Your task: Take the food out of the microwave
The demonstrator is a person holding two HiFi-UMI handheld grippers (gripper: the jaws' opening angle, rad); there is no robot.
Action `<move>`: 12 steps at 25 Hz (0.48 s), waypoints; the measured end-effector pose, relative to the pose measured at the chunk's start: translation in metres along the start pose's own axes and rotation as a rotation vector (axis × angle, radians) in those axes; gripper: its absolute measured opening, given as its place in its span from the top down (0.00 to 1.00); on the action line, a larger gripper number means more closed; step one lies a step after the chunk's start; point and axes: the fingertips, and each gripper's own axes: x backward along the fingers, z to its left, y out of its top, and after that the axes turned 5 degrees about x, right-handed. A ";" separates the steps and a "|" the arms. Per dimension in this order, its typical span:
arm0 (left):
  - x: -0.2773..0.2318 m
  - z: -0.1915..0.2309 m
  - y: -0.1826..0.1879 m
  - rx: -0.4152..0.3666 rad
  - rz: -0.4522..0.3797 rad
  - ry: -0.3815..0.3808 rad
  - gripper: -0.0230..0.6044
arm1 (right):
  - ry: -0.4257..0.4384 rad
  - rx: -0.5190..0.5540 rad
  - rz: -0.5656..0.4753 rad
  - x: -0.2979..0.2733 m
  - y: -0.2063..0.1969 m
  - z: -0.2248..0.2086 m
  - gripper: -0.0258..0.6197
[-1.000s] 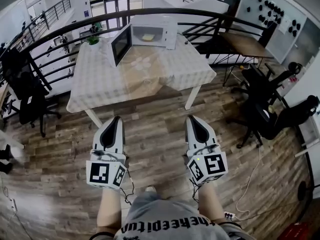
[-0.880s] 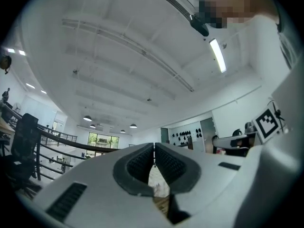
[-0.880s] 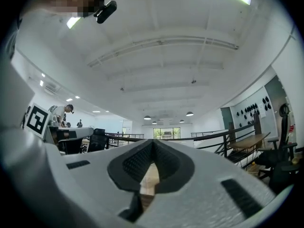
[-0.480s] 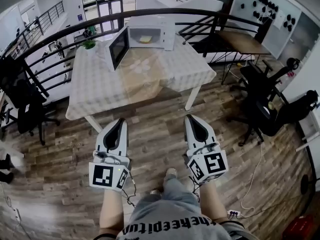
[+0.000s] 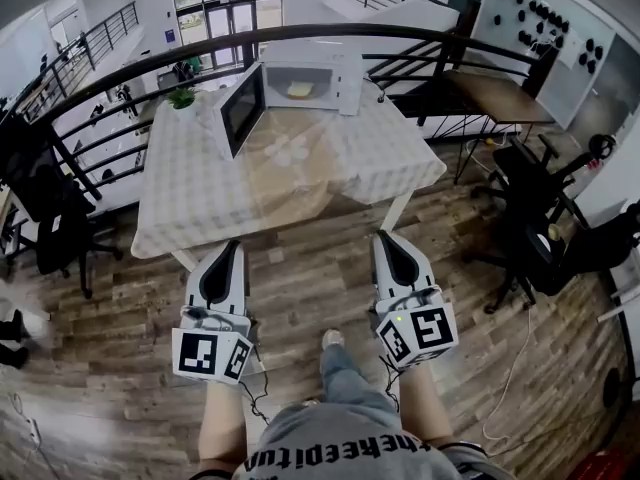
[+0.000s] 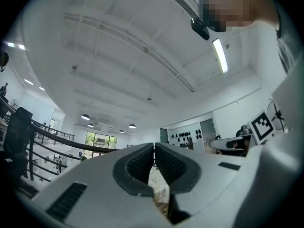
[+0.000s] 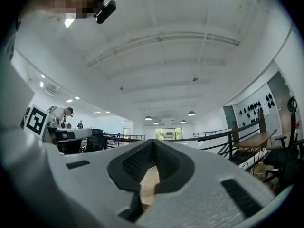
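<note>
A white microwave (image 5: 312, 76) stands at the far edge of the table (image 5: 200, 183), its door (image 5: 243, 108) swung open to the left. Inside it lies a yellowish piece of food (image 5: 300, 89). My left gripper (image 5: 233, 246) and right gripper (image 5: 383, 238) are held low over the wooden floor, just short of the table's near edge, both pointing toward the table. Each has its jaws shut with nothing between them. In the left gripper view the shut gripper (image 6: 154, 146) points slightly upward at the ceiling. The right gripper (image 7: 153, 143) in its own view does the same.
The table wears a pale checked cloth. A small green plant (image 5: 181, 97) sits at its back left corner. A dark curved railing (image 5: 140, 63) runs behind it. Black office chairs stand at the left (image 5: 55, 213) and right (image 5: 540, 233). The person's foot (image 5: 331, 342) shows between the grippers.
The person has stepped forward, so both grippers are closer to the table's near edge. The jaws stayed shut throughout.
</note>
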 end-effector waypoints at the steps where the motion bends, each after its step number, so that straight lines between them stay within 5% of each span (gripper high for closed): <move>1: -0.010 0.004 -0.002 -0.003 -0.003 0.005 0.94 | 0.003 0.001 -0.003 -0.010 -0.001 -0.005 0.95; 12: -0.139 0.022 -0.016 -0.017 -0.031 0.012 0.94 | 0.055 0.017 -0.034 -0.123 -0.006 -0.077 0.95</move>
